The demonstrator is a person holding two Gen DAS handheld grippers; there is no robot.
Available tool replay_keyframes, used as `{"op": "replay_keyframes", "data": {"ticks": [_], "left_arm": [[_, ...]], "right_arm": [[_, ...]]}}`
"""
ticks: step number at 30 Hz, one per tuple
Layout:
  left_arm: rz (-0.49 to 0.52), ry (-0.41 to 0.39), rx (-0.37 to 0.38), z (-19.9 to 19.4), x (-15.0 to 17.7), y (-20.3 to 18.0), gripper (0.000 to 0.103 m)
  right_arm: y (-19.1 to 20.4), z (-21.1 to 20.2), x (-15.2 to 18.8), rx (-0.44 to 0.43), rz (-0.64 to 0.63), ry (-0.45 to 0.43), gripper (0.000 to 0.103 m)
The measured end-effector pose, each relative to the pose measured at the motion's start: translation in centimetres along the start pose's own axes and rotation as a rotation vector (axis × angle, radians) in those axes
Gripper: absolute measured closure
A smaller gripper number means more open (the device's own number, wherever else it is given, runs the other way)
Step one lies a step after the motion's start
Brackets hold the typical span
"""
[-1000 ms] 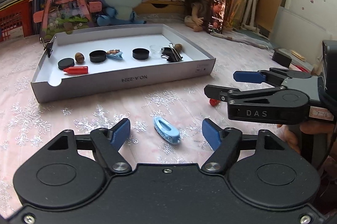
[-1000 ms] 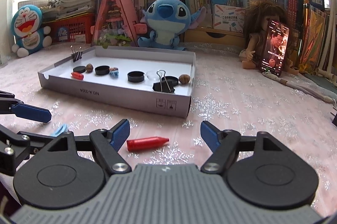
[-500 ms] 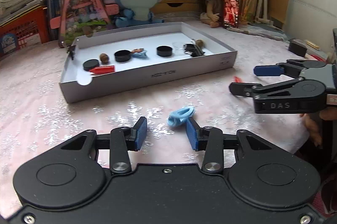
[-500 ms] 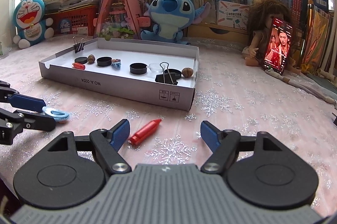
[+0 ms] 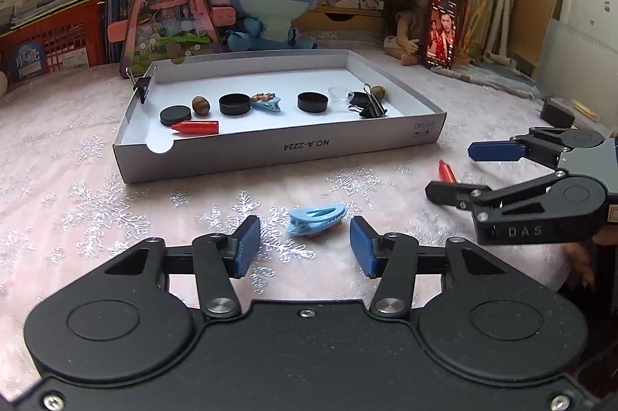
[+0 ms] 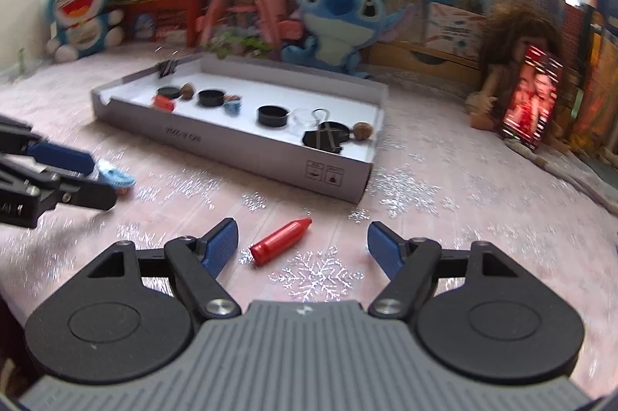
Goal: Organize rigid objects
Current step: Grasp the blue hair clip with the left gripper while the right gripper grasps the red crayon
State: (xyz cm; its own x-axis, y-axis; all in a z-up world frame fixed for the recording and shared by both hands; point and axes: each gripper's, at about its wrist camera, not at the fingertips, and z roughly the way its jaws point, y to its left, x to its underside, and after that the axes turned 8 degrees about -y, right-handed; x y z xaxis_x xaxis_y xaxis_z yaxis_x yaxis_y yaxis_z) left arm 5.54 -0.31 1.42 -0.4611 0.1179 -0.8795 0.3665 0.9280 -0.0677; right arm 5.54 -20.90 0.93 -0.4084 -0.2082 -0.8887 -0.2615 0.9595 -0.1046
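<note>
A light blue hair clip [image 5: 314, 219] lies on the pink cloth just ahead of my left gripper [image 5: 305, 247], which is open and empty. The clip also shows in the right wrist view [image 6: 116, 177]. A red crayon-shaped piece [image 6: 280, 242] lies on the cloth between the open fingers of my right gripper [image 6: 301, 245], nearer the left one. Its tip shows in the left wrist view [image 5: 446, 171]. A white cardboard tray [image 5: 278, 148] holds black caps, nuts, binder clips, another red piece [image 5: 197, 127] and another blue clip.
A Stitch plush [image 5: 270, 5], a pink triangular toy house [image 5: 168, 9], a doll with a phone [image 5: 440, 30], books and a red crate line the back. A small black adapter [image 5: 556, 113] lies at the right. The right gripper's body [image 5: 540, 191] stands to the left gripper's right.
My left gripper narrowed around the blue clip, turning it, then opened again; the clip lies on the cloth. My right gripper has moved closer over the red piece; its view is blurred.
</note>
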Motion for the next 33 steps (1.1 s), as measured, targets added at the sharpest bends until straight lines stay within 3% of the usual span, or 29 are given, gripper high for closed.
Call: {"op": "replay_keyframes", "data": {"ticks": [5,15,20,29,33], "left_arm": [[-0.039,-0.01,-0.021,0.5,0.0,-0.6,0.053],[0.003,-0.024,-0.04,0.5,0.3,-0.9,0.054],[0.012,-0.024,-0.052,0.6,0.4,-0.8,0.055],[0.013,-0.03,-0.076,0.6,0.5,-0.5,0.055],[-0.006,-0.033,-0.084,0.5,0.5,-0.3,0.055]], "right_arm": [[-1.1,0.4,-0.4,-0.073,-0.008,0.02,0.02],[-3.0,-2.5,0.2,-0.116,0.027,0.003,0.02],[-2.3,-1.5,0.5,0.037,-0.048,0.038,0.02],[0.0,-0.3,0.1,0.03,0.015,0.021,0.023],[0.6,0.2,-0.1,0.06,0.101,0.028,0.027]]}}
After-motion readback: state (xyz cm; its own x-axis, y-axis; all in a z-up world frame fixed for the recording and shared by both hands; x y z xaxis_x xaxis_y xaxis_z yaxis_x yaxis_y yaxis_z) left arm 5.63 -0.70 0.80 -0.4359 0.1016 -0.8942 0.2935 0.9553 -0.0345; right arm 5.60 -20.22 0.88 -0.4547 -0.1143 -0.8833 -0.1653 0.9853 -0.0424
